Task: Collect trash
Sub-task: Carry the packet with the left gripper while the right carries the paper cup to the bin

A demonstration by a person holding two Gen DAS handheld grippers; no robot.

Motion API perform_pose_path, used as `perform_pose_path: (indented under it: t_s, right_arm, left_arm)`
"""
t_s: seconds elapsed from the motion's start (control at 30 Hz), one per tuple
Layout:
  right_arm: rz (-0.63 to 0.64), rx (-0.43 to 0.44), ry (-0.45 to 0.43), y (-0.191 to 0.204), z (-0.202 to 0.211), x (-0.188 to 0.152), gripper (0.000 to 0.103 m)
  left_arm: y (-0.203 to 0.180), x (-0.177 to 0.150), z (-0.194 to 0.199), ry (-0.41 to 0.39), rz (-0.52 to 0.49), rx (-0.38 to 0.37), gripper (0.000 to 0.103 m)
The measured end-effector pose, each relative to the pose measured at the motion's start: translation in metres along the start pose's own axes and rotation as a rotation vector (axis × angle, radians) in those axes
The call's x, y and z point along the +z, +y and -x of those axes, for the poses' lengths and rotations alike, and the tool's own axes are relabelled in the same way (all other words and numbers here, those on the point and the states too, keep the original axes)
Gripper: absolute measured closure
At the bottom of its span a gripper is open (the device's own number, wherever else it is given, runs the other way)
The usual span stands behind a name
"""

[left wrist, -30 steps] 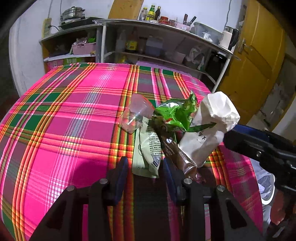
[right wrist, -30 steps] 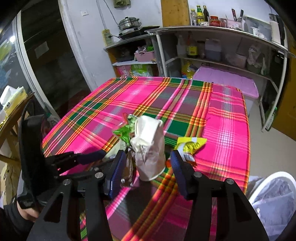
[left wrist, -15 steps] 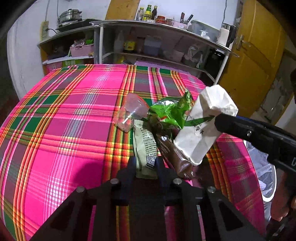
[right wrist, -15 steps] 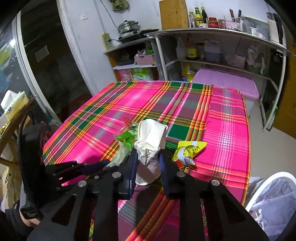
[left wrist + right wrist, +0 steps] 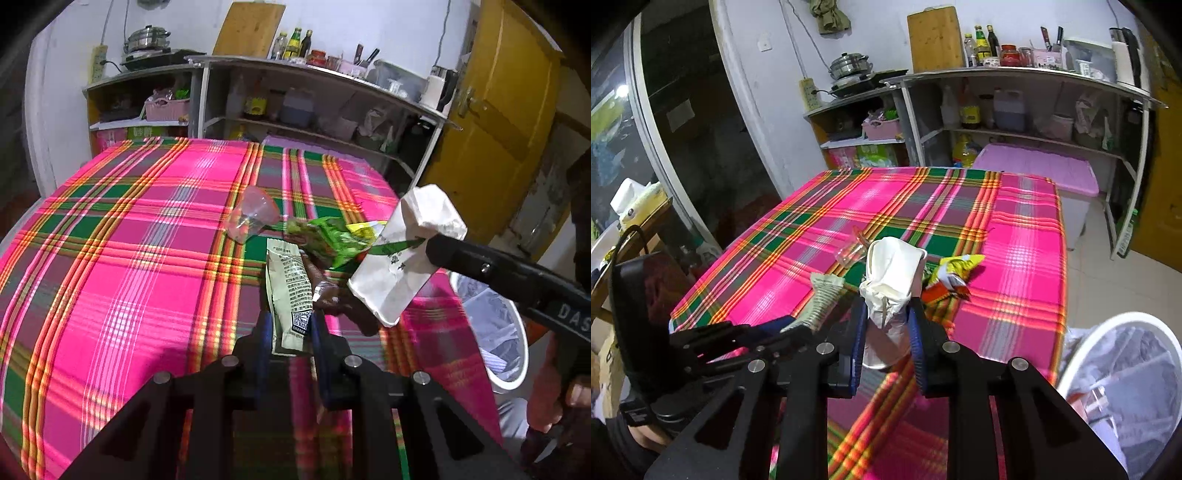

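Note:
My left gripper [image 5: 290, 325] is shut on a pale green snack wrapper [image 5: 290, 291] with a QR code, at the table's near edge. My right gripper [image 5: 886, 321] is shut on a crumpled white paper bag [image 5: 892, 273] and holds it off the cloth; the bag also shows in the left wrist view [image 5: 402, 254]. On the cloth lie a clear plastic cup [image 5: 253, 218] on its side, a green wrapper [image 5: 328, 236], a brown wrapper [image 5: 332, 295] and a yellow wrapper [image 5: 955, 269]. The left gripper with its wrapper shows in the right wrist view [image 5: 790, 328].
The table wears a pink plaid cloth [image 5: 129, 240]. A white bin with a plastic liner [image 5: 1123, 373] stands on the floor at the table's right, also in the left wrist view [image 5: 495, 325]. Shelves with bottles and pots [image 5: 997, 107] stand behind.
Both grippers went from open to shut: the left on the pale green wrapper, the right on the white paper bag. The bag has since risen and tilted off the cloth.

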State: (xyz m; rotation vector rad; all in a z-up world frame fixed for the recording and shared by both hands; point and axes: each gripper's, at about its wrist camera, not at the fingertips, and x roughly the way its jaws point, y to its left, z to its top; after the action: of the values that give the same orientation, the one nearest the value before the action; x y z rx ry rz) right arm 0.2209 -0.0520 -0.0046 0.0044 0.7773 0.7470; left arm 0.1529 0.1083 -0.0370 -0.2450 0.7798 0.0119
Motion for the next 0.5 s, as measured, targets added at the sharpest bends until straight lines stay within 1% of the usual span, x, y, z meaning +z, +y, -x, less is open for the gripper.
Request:
perform_pose_path:
  t_s: [0.23,0.5]
  right_arm:
    - [-0.018,-0.023,-0.019,-0.005,0.031,-0.015,0.08]
    - [-0.03,-0.058,-0.038,-0.012,0.065,-0.031,0.08]
  left_arm:
    - [-0.02,-0.008,0.029,-0.044,-0.019,-0.044,0.082]
    - [-0.045,-0.016,0.049,-0.063,-0.046,-0.089,0.082]
